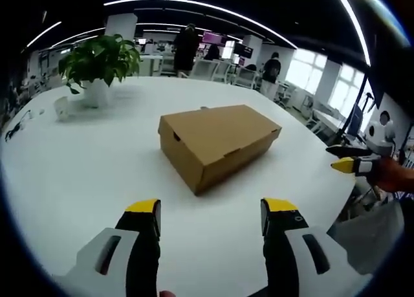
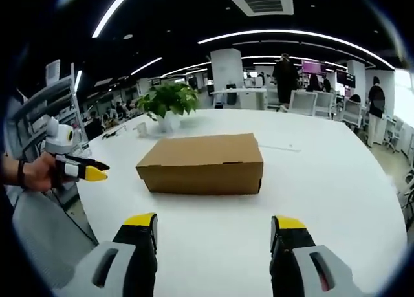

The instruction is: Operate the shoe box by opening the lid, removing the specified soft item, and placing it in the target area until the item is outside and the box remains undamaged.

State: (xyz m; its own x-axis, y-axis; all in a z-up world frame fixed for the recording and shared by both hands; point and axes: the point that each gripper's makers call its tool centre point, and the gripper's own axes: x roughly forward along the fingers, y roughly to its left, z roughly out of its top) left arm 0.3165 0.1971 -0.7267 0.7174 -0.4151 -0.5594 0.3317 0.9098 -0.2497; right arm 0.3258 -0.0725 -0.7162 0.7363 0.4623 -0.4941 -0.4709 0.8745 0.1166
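In the left gripper view my left gripper rises from the bottom with its two yellow-tipped jaws spread wide and nothing between them. The shoe box, plain brown cardboard with its lid down, lies flat on the white table straight ahead of the jaws and well apart from them, turned so one corner points toward me. Bare tabletop separates the fingertips from the box. At the far left of the table stands a potted plant in a white pot, with a small white cup just beside it. At the right edge my right gripper comes in, held off the table's rim beside the box's far end; its yellow tips look close together, but I cannot tell how far apart they stand.

In the right gripper view my right gripper also stands wide open and empty. The shoe box lies ahead, its long side facing me, lid closed, well clear of the jaws. The potted plant sits behind the box, toward the left. At the left edge my hand holds the left gripper, off the table's edge and apart from the box. People stand among desks in the background.
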